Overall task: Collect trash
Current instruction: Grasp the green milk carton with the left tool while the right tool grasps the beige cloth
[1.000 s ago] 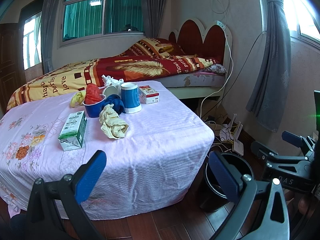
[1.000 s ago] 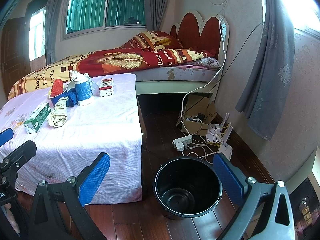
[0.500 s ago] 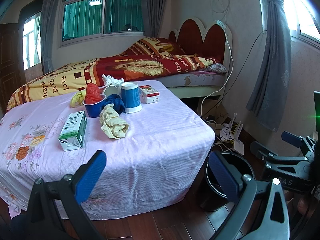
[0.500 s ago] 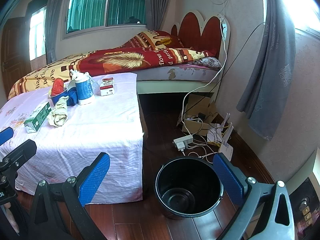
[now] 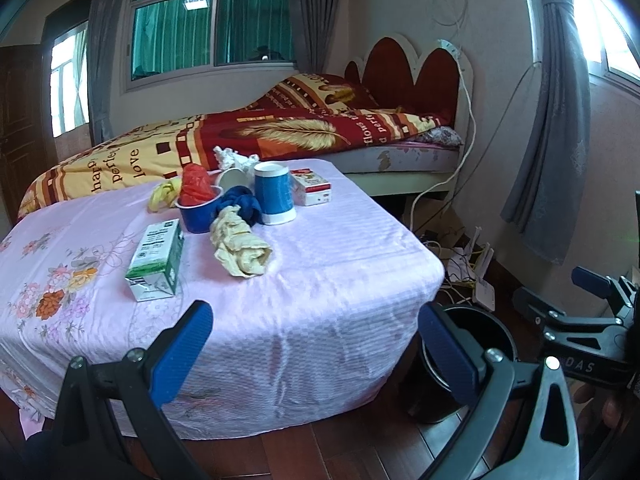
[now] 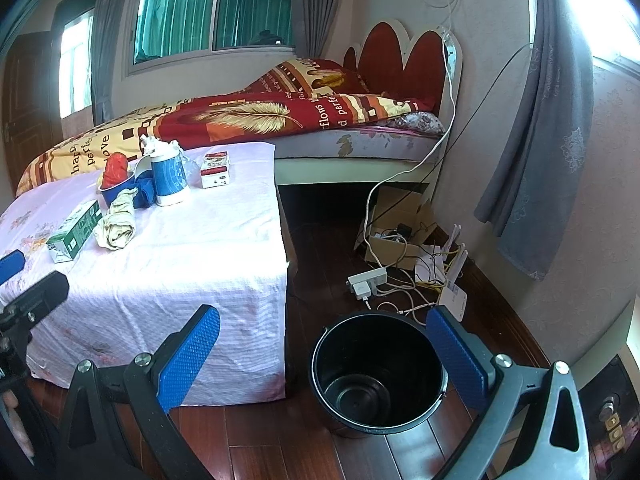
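On the pink-clothed table lie a green and white carton, a crumpled cream rag, a blue bowl holding a red wad, a blue cloth, a blue and white cup, a red and white box, a yellow scrap and white crumpled paper. An empty black bucket stands on the floor right of the table. My left gripper is open before the table's near edge. My right gripper is open above the bucket.
A bed with a red and yellow quilt lies behind the table. A power strip, tangled cables, a cardboard box and a white router clutter the wooden floor by the wall. A grey curtain hangs at right.
Both views have shifted very slightly; the table and bucket sit almost where they were. Both grippers stay open and hold nothing.
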Tool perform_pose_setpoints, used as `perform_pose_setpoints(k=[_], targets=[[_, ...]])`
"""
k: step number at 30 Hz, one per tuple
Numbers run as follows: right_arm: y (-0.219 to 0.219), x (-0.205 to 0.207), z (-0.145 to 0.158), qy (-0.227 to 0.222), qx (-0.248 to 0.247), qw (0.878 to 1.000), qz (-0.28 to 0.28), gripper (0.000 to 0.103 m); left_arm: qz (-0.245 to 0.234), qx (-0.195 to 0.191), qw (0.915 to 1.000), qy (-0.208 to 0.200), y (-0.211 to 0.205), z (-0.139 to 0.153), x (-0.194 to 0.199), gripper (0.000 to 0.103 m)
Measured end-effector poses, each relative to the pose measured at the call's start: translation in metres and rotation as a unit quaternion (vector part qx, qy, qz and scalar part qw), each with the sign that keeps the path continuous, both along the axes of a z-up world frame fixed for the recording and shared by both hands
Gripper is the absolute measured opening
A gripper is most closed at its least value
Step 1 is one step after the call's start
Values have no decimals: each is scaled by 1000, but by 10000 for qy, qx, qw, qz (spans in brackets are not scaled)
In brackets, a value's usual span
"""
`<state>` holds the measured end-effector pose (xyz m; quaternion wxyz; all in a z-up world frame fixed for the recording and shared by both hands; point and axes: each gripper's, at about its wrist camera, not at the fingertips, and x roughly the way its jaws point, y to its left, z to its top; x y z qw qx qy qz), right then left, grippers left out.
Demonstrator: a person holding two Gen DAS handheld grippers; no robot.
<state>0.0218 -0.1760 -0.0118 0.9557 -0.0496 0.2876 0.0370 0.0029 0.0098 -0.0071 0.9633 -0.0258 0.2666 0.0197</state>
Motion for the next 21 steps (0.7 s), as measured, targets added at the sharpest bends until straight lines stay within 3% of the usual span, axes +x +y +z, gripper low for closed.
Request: perform_pose_setpoints(k=[6,11,15,18,20,21], targets=[[16,11,-3,50,128,9993,348,103,168,-84,9998,38,26,-3,4,103],[44,26,-6,-79,354,9951,918,103,705,-169,9973,155,75,-11,11,103],[80,50,-10,410,370,9885,1408,103,1024,-197,9943,205,117,-17,23,103],[106,64,-13,486,334,9832,1728,103,1075,-282,9931,372,134,-26,39,103],[124,76,-19,538,261,9798,1906,103,1124,-340,9919,480,146,-34,51,99],[131,81,-21,563,231,9781,1988,102,1150,-387,9915,474,150,-36,56,92]])
